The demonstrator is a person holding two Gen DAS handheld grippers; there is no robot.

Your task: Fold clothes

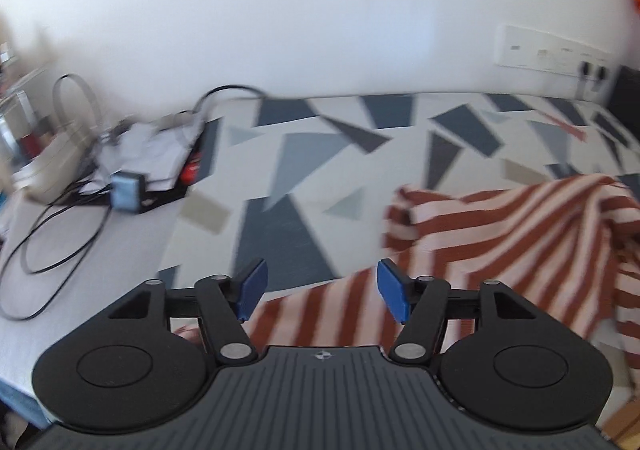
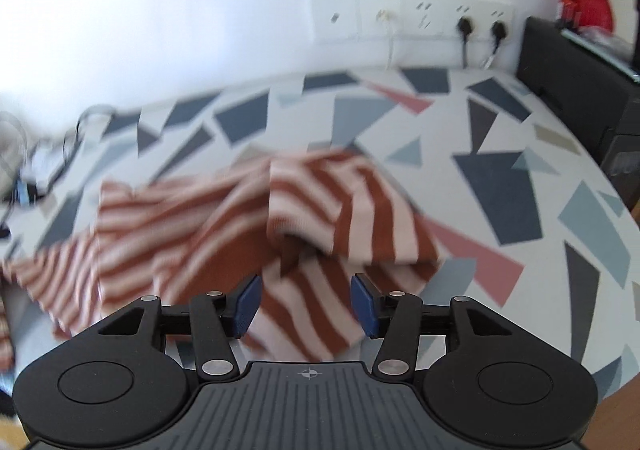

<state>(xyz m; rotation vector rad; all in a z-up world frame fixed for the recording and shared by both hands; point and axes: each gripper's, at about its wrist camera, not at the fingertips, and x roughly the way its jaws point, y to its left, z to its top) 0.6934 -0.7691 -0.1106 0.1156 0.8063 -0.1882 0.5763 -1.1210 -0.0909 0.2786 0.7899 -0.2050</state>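
One striped garment (image 2: pixel 248 218) crumples on geometric-patterned tablecloth (image 2: pixel 500 186) beside white wall (image 2: pixel 160 10).

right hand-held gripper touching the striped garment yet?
Cannot tell. In the right wrist view the right hand-held gripper is open with the striped garment showing between its pads, but motion blur and the overhead angle hide any contact or gap.
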